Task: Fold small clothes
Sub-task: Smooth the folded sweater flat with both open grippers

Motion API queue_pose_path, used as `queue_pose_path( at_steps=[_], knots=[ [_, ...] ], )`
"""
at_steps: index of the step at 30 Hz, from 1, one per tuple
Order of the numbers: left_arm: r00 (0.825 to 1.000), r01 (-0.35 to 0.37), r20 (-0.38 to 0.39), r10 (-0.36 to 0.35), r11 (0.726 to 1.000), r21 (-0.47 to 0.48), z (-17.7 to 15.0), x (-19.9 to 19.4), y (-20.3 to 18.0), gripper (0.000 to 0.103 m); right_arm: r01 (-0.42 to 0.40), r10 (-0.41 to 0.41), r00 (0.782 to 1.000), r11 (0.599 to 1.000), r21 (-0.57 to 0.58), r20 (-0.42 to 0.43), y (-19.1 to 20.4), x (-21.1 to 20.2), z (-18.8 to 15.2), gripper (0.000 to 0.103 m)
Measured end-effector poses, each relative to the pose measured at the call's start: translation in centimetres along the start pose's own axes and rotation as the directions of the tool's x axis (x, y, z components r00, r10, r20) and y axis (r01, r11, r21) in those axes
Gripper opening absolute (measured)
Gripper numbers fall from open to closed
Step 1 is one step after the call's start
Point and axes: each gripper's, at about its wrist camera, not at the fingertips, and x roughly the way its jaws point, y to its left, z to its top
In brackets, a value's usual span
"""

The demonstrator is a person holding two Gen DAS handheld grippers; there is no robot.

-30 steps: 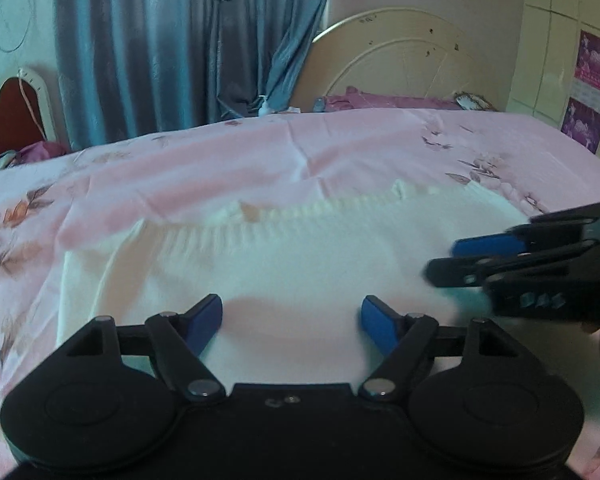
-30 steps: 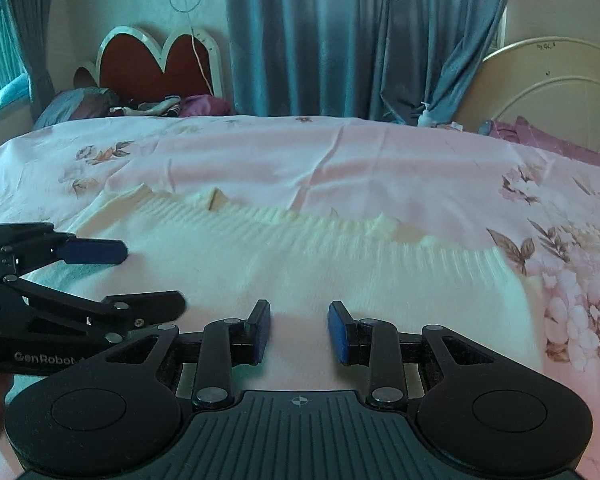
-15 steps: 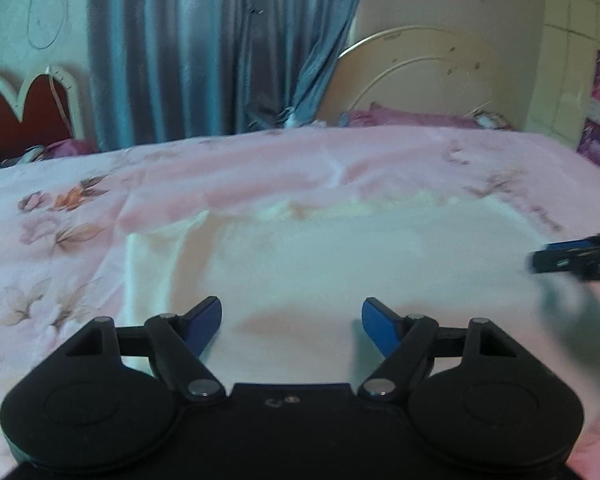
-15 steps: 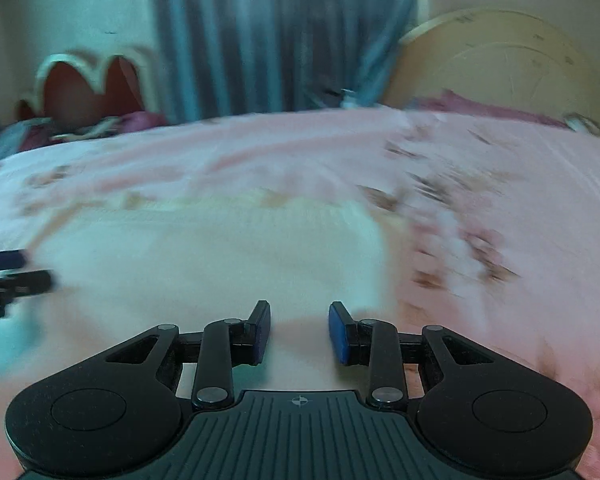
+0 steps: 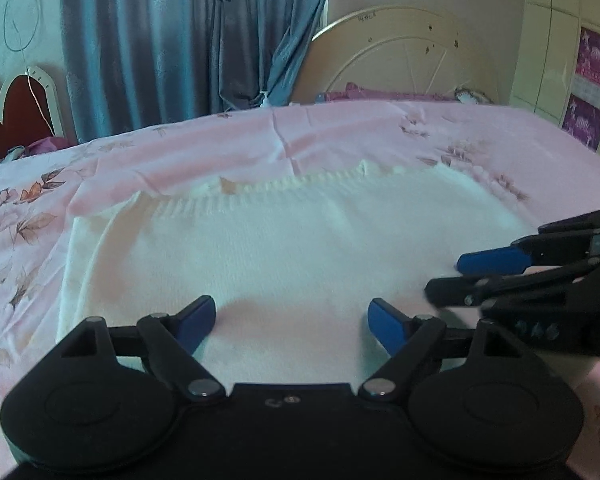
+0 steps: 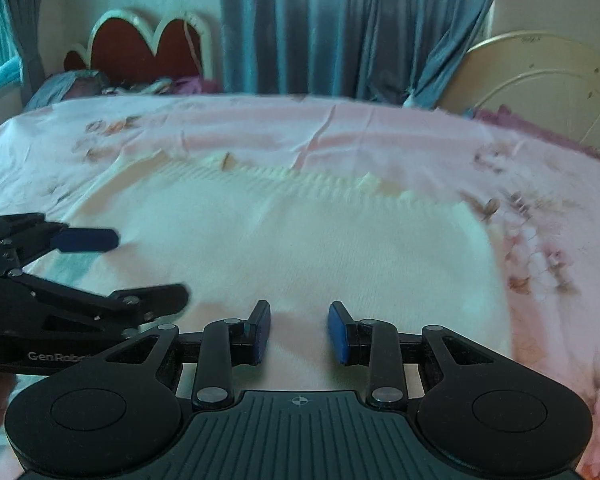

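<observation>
Soft cream knit (image 5: 300, 248), fuzzy and thick, lying flat in the middle of the pink flowered bedsheet (image 5: 180, 148). Ribbed edge (image 5: 284, 184) with little bumps along the far side, toward twelve o'clock. Shaped like a wide rectangle, maybe folded once already, with smooth rounded sides.

Left gripper (image 5: 291, 318) low over the near edge at six o'clock, jaws opening wide, nothing between them, only knit lying under the gap. Blue pads (image 5: 198, 316) smooth and hard. Right gripper (image 6: 299, 332) just beside it, toward three o'clock, jaws a small way apart, gripping nothing. Black arms, shiny round bolts.

Could go wrong from here: pinching only the top layer, so the layers slide apart and the fold comes out crooked. Could also grab the sheet along with the knit, since both are soft and lie tight together. Two grippers so near each other could bump. Stretchy knit could sag in the middle if lifted from one side only.

Farther out, blue curtain (image 5: 180, 40) at twelve o'clock, cream headboard (image 5: 412, 52) at one o'clock.
</observation>
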Motion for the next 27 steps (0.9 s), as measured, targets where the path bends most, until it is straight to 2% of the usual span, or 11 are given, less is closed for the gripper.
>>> queue_pose_path(
  at_steps=[4, 9, 12, 14, 15, 18, 21, 22, 24, 27],
  knots=[
    [0.999, -0.036, -0.011, 0.036, 0.999, 0.019, -1.2, -1.0, 0.1, 0.081, 0.021, -0.021, 0.999, 1.000, 0.001, -0.032, -0.4, -0.8, -0.8, 0.032],
    [0.997, -0.071, -0.019, 0.071, 0.997, -0.010, -4.0, -3.4, 2.7, 0.084, 0.069, -0.070, 0.997, 0.997, -0.017, -0.034, -1.3, -3.3, -4.3, 0.032],
    [0.997, -0.079, -0.008, 0.079, 0.994, -0.075, -5.2, -4.9, 4.6, 0.083, 0.109, -0.106, 0.993, 0.992, 0.067, -0.048, -1.9, -4.6, -4.5, 0.032],
    [0.996, -0.091, 0.005, 0.092, 0.988, -0.122, -5.1, -5.9, 4.7, 0.079, 0.060, -0.061, 0.998, 0.992, 0.107, -0.001, -0.8, -5.9, -4.1, 0.032],
    [0.997, -0.073, 0.014, 0.076, 0.988, -0.135, -5.0, -6.3, 4.2, 0.078, 0.024, -0.026, 1.000, 0.995, 0.102, 0.017, 0.2, -6.3, -4.0, 0.032],
    [0.998, -0.026, 0.050, 0.030, 0.995, -0.093, -4.5, -7.1, 1.4, 0.078, -0.074, 0.074, 0.997, 0.996, 0.055, 0.006, 3.3, -5.9, -4.3, 0.032],
    [1.000, -0.028, 0.001, 0.028, 0.997, -0.073, -4.7, -6.2, -0.6, 0.061, -0.083, 0.084, 0.996, 0.996, 0.046, -0.032, 4.7, -4.7, -5.2, 0.029],
    [0.999, -0.030, -0.023, 0.028, 0.996, -0.081, -4.9, -5.8, -0.8, 0.065, -0.088, 0.090, 0.996, 0.994, 0.057, -0.028, 4.6, -4.7, -5.5, 0.029],
    [0.999, -0.031, -0.020, 0.030, 0.996, -0.083, -5.4, -5.7, -0.9, 0.067, -0.101, 0.103, 0.994, 0.994, 0.049, -0.031, 4.4, -5.0, -5.7, 0.029],
    [0.997, -0.076, -0.021, 0.075, 0.995, -0.060, -5.9, -6.2, -0.5, 0.076, -0.053, 0.055, 0.998, 0.997, 0.062, -0.025, 2.6, -5.9, -6.2, 0.029]
  ],
)
